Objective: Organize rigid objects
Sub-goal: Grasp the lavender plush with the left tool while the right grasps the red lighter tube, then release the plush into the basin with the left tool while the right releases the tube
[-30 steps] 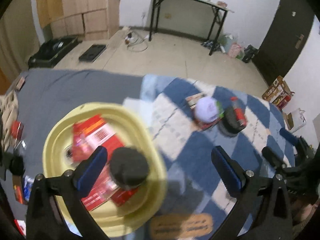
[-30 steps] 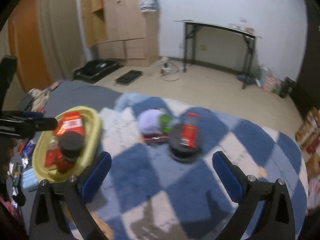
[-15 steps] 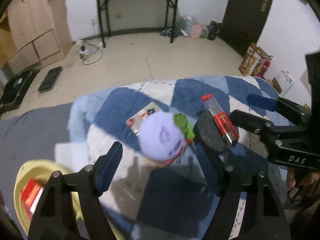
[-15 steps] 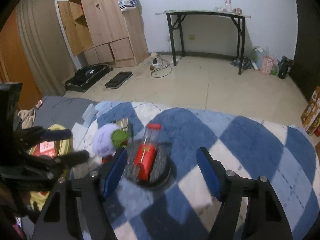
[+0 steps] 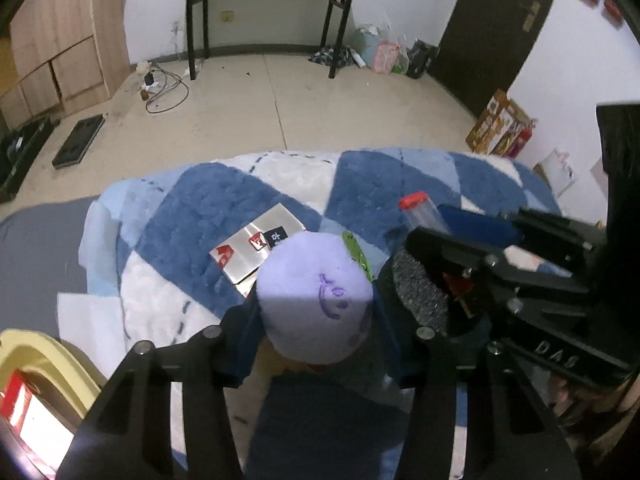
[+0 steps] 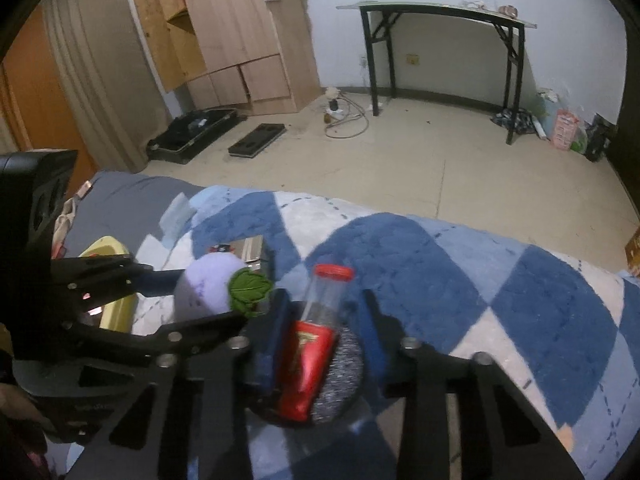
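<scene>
A purple plush toy (image 5: 316, 300) with a green leaf (image 6: 250, 288) is bracketed by the fingers of the left gripper (image 5: 316, 344), which are set narrow against its two sides; whether full clamping pressure is applied cannot be told. The toy rests on the blue-and-white checked rug (image 5: 192, 216), partly over a silver card pack (image 5: 256, 246).

Just beside it, a clear tube with a red cap and red label (image 6: 316, 328) lies across a dark grey round disc (image 6: 340, 380). The tube is straddled by the right gripper (image 6: 320, 344), whose blue pads (image 6: 266, 344) stand close on either side; contact is not confirmed, as a slight gap may remain on the right side.

A yellow tray (image 5: 44, 364) is seen at the lower left of the left wrist view, well apart from both items. Red packaging (image 5: 18, 408) is already contained in it, so part of the sorting is judged complete.

Remaining work is judged to be as follows: the toy, the tube, the disc and the card pack are not yet collected. The task is estimated as roughly midway, with two pick-ups in hand.
</scene>
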